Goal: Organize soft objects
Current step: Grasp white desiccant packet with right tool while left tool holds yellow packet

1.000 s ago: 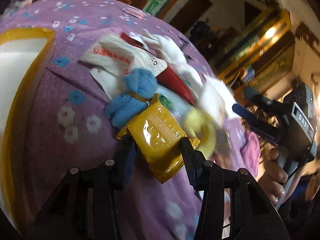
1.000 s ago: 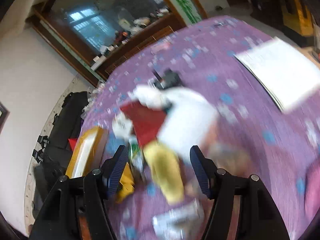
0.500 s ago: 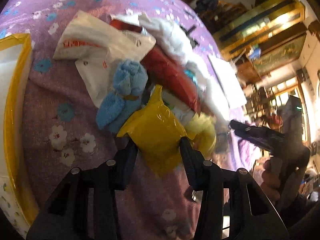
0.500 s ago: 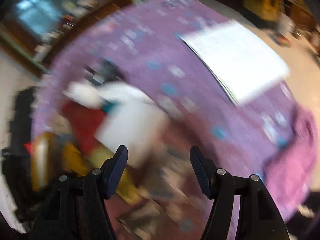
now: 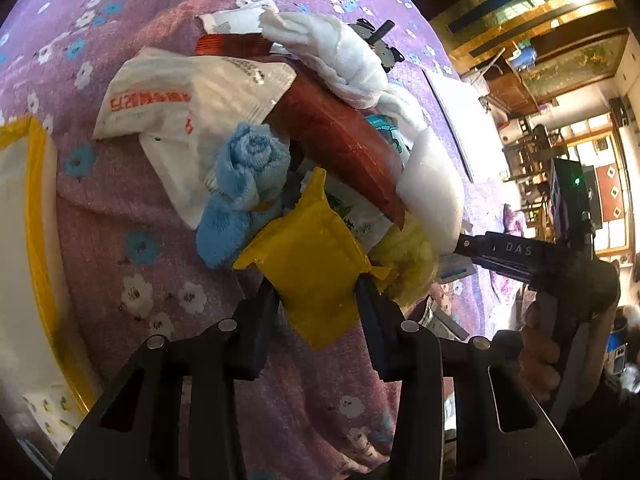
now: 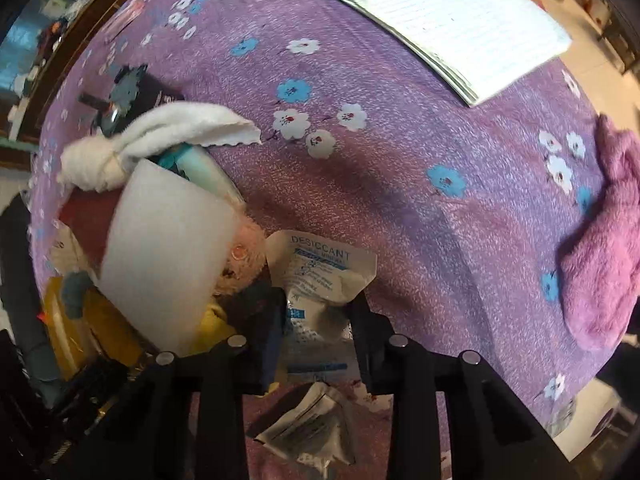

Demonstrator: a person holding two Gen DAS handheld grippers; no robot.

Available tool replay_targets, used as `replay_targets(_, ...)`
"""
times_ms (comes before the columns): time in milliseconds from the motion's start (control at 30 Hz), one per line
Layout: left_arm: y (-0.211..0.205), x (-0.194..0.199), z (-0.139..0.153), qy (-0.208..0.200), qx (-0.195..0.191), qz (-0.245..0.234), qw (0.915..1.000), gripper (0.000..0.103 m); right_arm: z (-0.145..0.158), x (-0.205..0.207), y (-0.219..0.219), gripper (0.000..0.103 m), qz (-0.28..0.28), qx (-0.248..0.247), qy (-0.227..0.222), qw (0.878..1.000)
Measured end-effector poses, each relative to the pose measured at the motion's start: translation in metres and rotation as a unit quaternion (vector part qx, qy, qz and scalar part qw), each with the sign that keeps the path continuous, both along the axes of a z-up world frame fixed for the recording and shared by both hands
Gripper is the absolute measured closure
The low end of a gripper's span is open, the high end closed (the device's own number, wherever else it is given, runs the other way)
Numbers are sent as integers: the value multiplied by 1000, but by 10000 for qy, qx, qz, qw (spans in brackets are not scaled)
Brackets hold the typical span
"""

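Note:
On the purple floral tablecloth lies a heap of soft things. It holds a rolled blue towel, a white cloth, a white foam block, a red pouch and a white printed packet. My left gripper has its jaws closing, and its pads squeeze a yellow packet at the heap's near edge. My right gripper points down with its jaws closing on a crumpled white desiccant packet. It also shows from the side as the right gripper beside the heap.
A yellow-rimmed tray sits at the left. A lined notepad lies at the far side of the cloth and a pink plush cloth at the right. A second desiccant packet lies under my right gripper. A person's hand holds the right gripper.
The right gripper swung down over the table and its wide jaws closed onto the desiccant packet. The left gripper tipped further down with the yellow packet still between its fingers.

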State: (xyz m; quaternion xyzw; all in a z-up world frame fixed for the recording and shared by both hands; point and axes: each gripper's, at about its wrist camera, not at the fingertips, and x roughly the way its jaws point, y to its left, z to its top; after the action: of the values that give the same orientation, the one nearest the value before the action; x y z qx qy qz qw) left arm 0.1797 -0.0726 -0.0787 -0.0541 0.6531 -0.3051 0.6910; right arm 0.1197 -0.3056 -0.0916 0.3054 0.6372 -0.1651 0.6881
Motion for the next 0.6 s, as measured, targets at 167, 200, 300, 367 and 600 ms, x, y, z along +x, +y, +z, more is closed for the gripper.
replay_targets(167, -12, 4, -1, 70, 144, -97, 9998, 65, 8, 8, -24, 76, -230, -42, -143, 9996)
replay_targets(200, -14, 6, -1, 102, 177, -104, 9997, 65, 9, 9, -28, 76, -250, -37, -153, 9996)
replay_targets(300, -20, 10, 2, 163, 348, -177, 9991, 65, 8, 17, -39, 76, -153, 131, -143, 9997)
replay_targets(367, -24, 15, 4, 203, 440, -192, 9986, 65, 4, 23, -42, 76, -81, 256, -74, 9996)
replay_targets(600, -16, 18, 2, 290, 296, -180, 9990, 65, -5, 32, -50, 76, -22, 360, 23, 9993)
